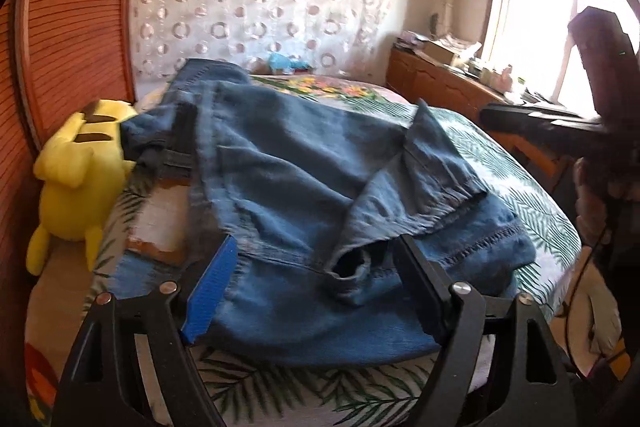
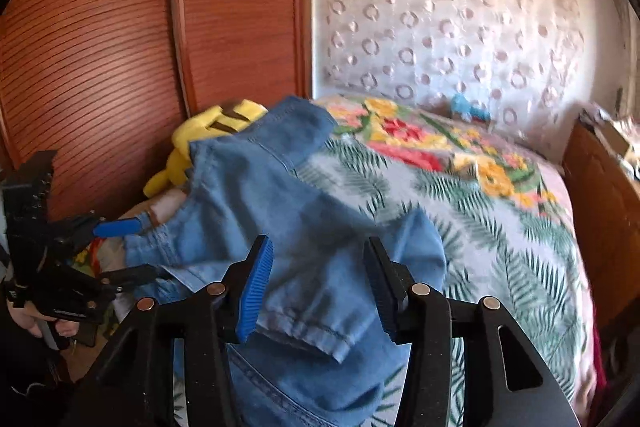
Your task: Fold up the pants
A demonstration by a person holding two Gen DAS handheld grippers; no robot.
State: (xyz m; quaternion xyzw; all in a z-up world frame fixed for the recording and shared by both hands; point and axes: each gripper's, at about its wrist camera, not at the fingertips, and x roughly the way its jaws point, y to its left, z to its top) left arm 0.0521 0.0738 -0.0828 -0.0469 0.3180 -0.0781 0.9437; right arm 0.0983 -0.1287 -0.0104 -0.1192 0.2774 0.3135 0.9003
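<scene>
1. My left gripper (image 1: 316, 263): jaws spread wide, released. The jeans (image 1: 304, 163) lie between the fingers, but the pads stand clear of the cloth; nothing is gripped.
2. My right gripper (image 2: 320, 291): jaws parted, released. A hemmed trouser cuff (image 2: 316, 331) lies between and below the fingers; the pads do not press on it.
3. Jeans: blue denim, heaped in loose folds on the bed (image 2: 500, 227), toward its near edge. One leg is turned back over the pile, its open cuff just ahead of my left jaws. The far end of the denim runs toward the wardrobe side.
4. Right view, far left: my left gripper appears from the side with a hand (image 2: 28, 323) on its handle; its blue pad is at the jeans' edge.
5. Bed cover: green fern print, bright flowers further off.
6. Yellow plush (image 1: 76, 171) lies beside the jeans, against the slatted wardrobe (image 2: 100, 47).
7. Beyond: curtain (image 1: 260, 3) with ring pattern, wooden cabinet (image 1: 440, 79), bright window (image 1: 540, 19).
</scene>
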